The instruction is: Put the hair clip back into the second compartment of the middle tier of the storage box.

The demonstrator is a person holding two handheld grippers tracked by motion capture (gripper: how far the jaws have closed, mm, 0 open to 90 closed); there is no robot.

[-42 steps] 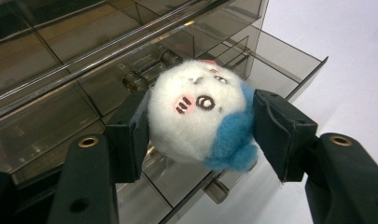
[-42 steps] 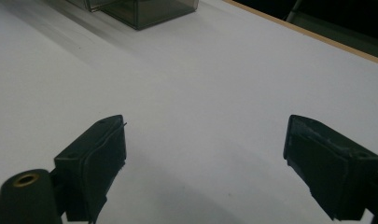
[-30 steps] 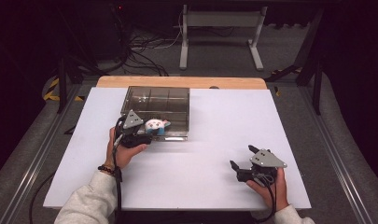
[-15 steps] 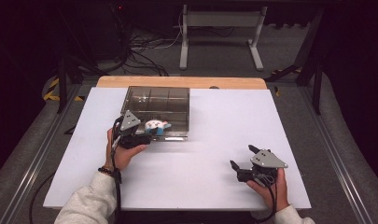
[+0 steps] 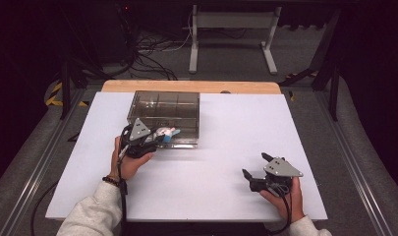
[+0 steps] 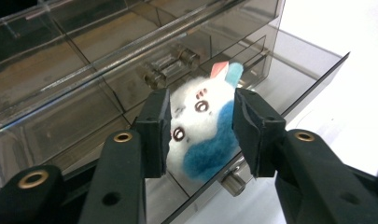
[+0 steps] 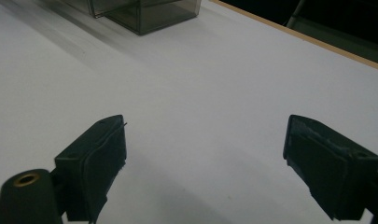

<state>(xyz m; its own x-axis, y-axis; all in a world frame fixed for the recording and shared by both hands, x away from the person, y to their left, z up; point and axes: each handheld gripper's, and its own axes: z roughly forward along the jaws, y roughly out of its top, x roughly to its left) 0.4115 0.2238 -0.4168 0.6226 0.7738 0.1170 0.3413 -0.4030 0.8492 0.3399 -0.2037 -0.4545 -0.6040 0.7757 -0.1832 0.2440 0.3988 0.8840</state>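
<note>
Smoky box (image 5: 163, 117) ahead; open tabletop (image 5: 236, 128) rightward

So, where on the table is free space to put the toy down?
Bare white table lies between the clear box and the right gripper, also right of the box. It is crowded at the box's open drawer, where the left gripper holds the plush toy.

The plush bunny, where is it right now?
In the left gripper view, the plush bunny sits between the left gripper jaws, over the open drawer of the smoky box.
</note>
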